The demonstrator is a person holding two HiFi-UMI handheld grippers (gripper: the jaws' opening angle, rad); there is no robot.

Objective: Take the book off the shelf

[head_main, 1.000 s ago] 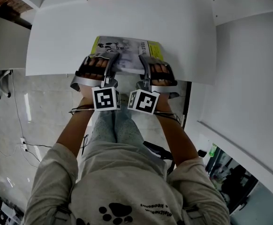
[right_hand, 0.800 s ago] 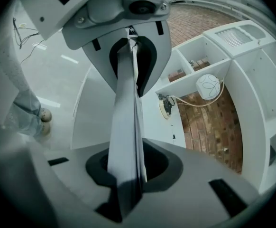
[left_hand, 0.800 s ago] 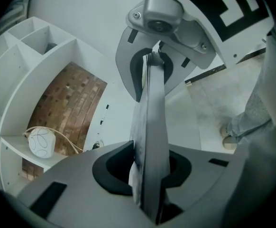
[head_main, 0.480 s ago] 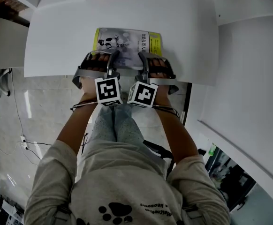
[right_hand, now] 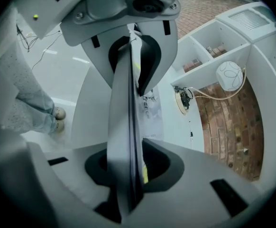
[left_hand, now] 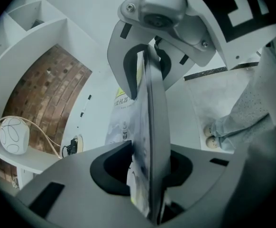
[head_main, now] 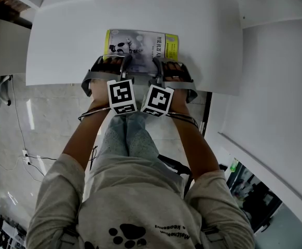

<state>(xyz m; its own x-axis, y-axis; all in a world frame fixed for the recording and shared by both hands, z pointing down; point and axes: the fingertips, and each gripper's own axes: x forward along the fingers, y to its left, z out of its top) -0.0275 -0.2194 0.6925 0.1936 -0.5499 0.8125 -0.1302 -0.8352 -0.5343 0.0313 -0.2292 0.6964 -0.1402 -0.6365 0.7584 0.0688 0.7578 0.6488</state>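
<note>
Left gripper point(head_main: 122, 65) and right gripper point(head_main: 158, 66) jaws opening, seemingly still touching the thin yellow-edged paper book point(head_main: 140, 45), now further onto the flat white tabletop point(head_main: 63, 45); release beginning.

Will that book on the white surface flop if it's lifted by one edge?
The book looks thin, seen edge-on, so it's probably light and likely to droop. Its cover seems glossy, so it may slide on the smooth white surface.

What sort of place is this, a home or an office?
Probably a home-style room, or a mock-up of one: white built-in shelves against a brick wall, a round white lamp with a cord on one shelf, a glossy tiled floor, and a book on a white surface.
</note>
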